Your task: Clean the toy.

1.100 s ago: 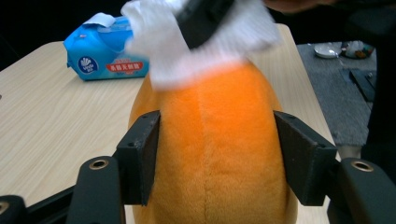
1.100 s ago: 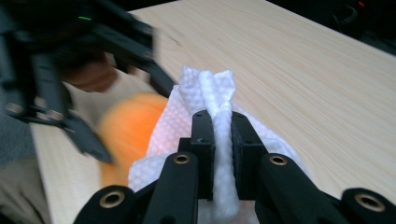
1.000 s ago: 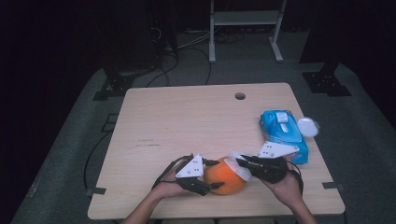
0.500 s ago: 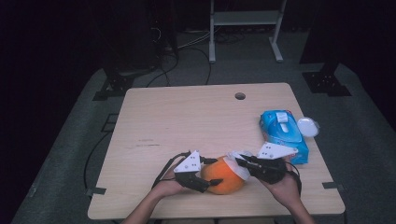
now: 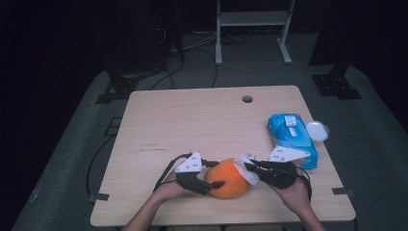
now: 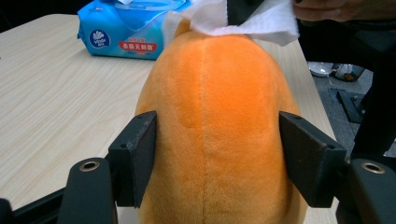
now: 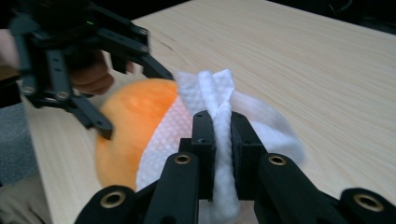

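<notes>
Your left gripper [image 5: 211,185] fingers just closed around orange plush toy [image 5: 228,178], your right gripper [image 5: 248,167] fingers clenched on white wipe [image 5: 244,166] against toy, on worktop [image 5: 202,125]

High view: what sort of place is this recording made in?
Probably a lab or studio set up for recording, not a home: a bare wooden table stands on grey carpet in a darkened room, with loose cables and a metal stand behind it.

A blue wipes pack [image 5: 292,138] lies near the counter's [image 5: 192,120] right edge (a white round lid [image 5: 317,130] touches it).
</notes>
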